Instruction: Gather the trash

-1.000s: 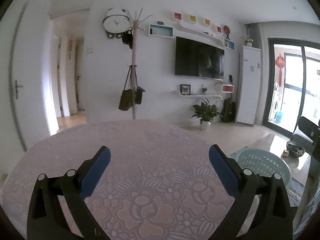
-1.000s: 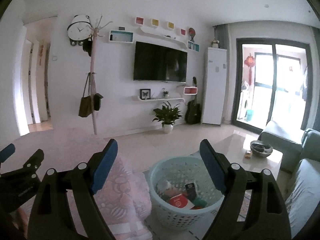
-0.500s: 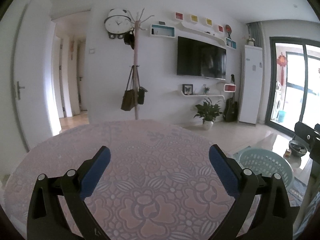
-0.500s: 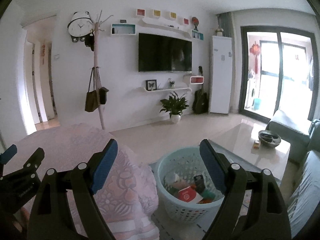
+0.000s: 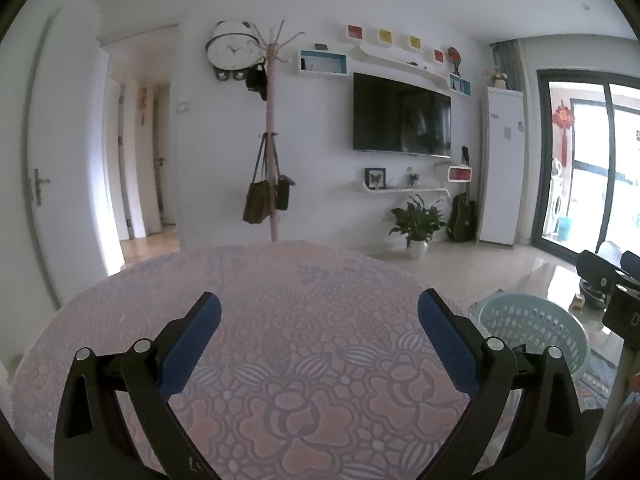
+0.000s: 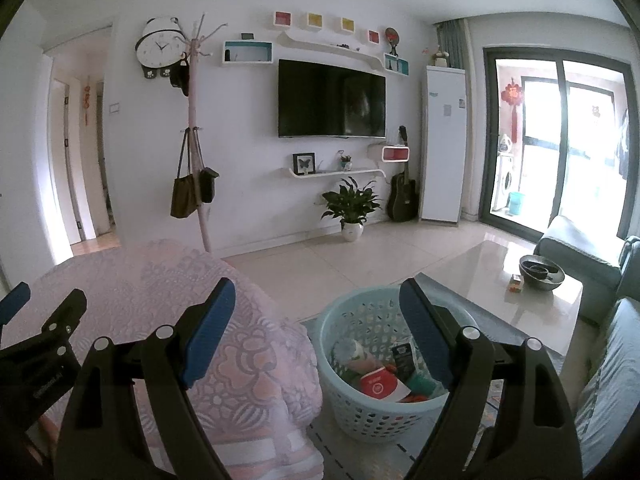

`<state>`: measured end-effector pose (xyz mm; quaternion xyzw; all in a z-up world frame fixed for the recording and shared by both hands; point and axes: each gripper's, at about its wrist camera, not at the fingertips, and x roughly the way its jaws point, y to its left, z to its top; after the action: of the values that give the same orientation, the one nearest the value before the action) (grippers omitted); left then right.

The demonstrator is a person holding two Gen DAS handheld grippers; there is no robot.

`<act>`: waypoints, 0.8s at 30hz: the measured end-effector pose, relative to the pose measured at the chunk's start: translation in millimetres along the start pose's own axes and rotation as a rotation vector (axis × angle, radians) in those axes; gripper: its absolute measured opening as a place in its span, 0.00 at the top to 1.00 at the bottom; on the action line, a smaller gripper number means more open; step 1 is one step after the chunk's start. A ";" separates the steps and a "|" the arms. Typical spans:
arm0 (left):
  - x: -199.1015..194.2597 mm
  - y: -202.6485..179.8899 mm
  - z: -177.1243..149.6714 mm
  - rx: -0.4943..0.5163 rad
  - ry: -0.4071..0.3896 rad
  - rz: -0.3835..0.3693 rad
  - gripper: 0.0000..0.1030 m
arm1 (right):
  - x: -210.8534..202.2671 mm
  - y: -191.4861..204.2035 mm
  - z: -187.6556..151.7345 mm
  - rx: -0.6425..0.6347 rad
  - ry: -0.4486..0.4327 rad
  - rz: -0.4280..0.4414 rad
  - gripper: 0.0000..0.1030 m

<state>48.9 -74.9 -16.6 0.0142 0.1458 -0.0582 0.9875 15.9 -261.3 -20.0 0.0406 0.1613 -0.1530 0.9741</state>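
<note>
A pale blue plastic basket (image 6: 360, 412) stands on the floor beside the round table; it holds several pieces of trash, among them a red-and-white carton (image 6: 380, 386) and a dark packet (image 6: 402, 356). The basket also shows in the left wrist view (image 5: 532, 328). My right gripper (image 6: 318, 328) is open and empty, held above the table edge and the basket. My left gripper (image 5: 318, 336) is open and empty above the table with the pink floral cloth (image 5: 304, 292). The left gripper also shows at the lower left of the right wrist view (image 6: 36, 328).
A glass coffee table (image 6: 512, 296) with a dark bowl (image 6: 540, 272) stands right of the basket, with a grey sofa (image 6: 608, 352) beyond. A coat rack (image 6: 196, 152), a potted plant (image 6: 352, 208) and a TV (image 6: 332, 100) line the far wall.
Both grippers have tilted slightly, so the room sits lower in both views. Both stay open and empty. The basket's contents look the same.
</note>
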 end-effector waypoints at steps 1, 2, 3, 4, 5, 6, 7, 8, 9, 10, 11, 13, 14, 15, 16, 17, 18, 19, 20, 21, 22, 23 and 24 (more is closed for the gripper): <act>-0.8 -1.0 0.2 -0.001 -0.001 0.001 0.07 | 0.9 0.5 -0.9 -0.002 0.000 0.000 0.22; -0.9 -1.3 0.2 0.001 -0.001 0.001 0.07 | 1.7 0.2 -2.0 -0.004 0.001 0.000 0.22; -0.6 -0.9 0.1 0.002 -0.001 0.002 0.07 | 2.3 0.5 -2.5 -0.003 0.001 0.001 0.22; 0.8 0.3 -0.3 0.002 -0.001 0.001 0.07 | 1.6 0.1 -1.6 0.000 -0.001 0.003 0.22; 1.0 0.8 -0.1 0.001 0.000 0.000 0.07 | 2.7 0.6 -2.1 0.003 0.000 0.005 0.22; 1.6 1.6 -0.2 0.001 0.002 -0.001 0.07 | 4.2 1.5 -2.8 0.006 0.001 0.008 0.22; 1.1 0.5 -0.2 0.003 0.002 -0.001 0.07 | 5.3 2.3 -3.9 0.008 0.001 0.009 0.22; 1.8 0.8 -1.1 0.004 0.003 -0.001 0.07 | 5.8 3.4 -4.2 0.009 -0.001 0.011 0.22; 1.9 1.3 -1.4 0.006 0.003 -0.001 0.07 | 6.1 5.1 -4.7 0.008 -0.004 0.011 0.22; 2.4 1.2 -1.3 0.006 0.003 -0.002 0.07 | 5.3 4.5 -5.0 0.007 -0.006 0.012 0.22; 2.2 1.5 -1.4 0.007 0.003 -0.001 0.07 | 5.3 5.2 -5.6 0.006 -0.008 0.013 0.22; 2.0 1.5 -0.8 0.005 0.003 -0.002 0.07 | 5.3 6.6 -6.9 0.002 -0.011 0.015 0.22; 2.1 2.2 -0.8 0.004 0.003 -0.002 0.07 | 5.4 8.0 -7.5 0.000 -0.013 0.015 0.22; 2.5 2.4 -0.3 0.005 0.004 -0.003 0.07 | 5.5 9.2 -8.2 -0.004 -0.013 0.014 0.22; 2.9 3.1 -0.6 0.005 0.006 -0.004 0.07 | 5.2 8.3 -8.6 -0.005 -0.014 0.013 0.22; 2.2 2.6 -0.6 0.005 0.004 -0.003 0.07 | 5.4 8.0 -9.3 -0.007 -0.013 0.013 0.22; 2.1 2.6 0.0 0.005 0.003 -0.003 0.07 | 5.5 7.9 -9.8 -0.006 -0.012 0.014 0.22; 3.4 2.9 -0.2 0.006 0.003 -0.004 0.07 | 4.5 7.8 -9.2 -0.004 -0.013 0.014 0.22; 3.5 3.0 -0.4 0.006 0.004 -0.005 0.07 | 4.4 7.7 -9.0 -0.005 -0.014 0.013 0.22; 3.5 3.0 -0.9 0.007 0.004 -0.005 0.07 | 4.3 7.3 -8.9 -0.005 -0.014 0.014 0.22; 4.5 3.4 -1.5 0.009 0.005 -0.007 0.07 | 4.4 6.9 -8.9 -0.004 -0.014 0.015 0.22; 4.7 3.5 -1.7 0.009 0.006 -0.008 0.07 | 4.6 6.9 -9.4 -0.004 -0.015 0.016 0.22; 4.1 2.8 -1.6 0.009 0.006 -0.007 0.07 | 4.4 6.8 -8.8 -0.005 -0.014 0.015 0.22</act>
<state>52.7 -72.5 -19.3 0.0181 0.1484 -0.0621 0.9868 19.4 -255.0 -29.5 0.0383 0.1546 -0.1457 0.9764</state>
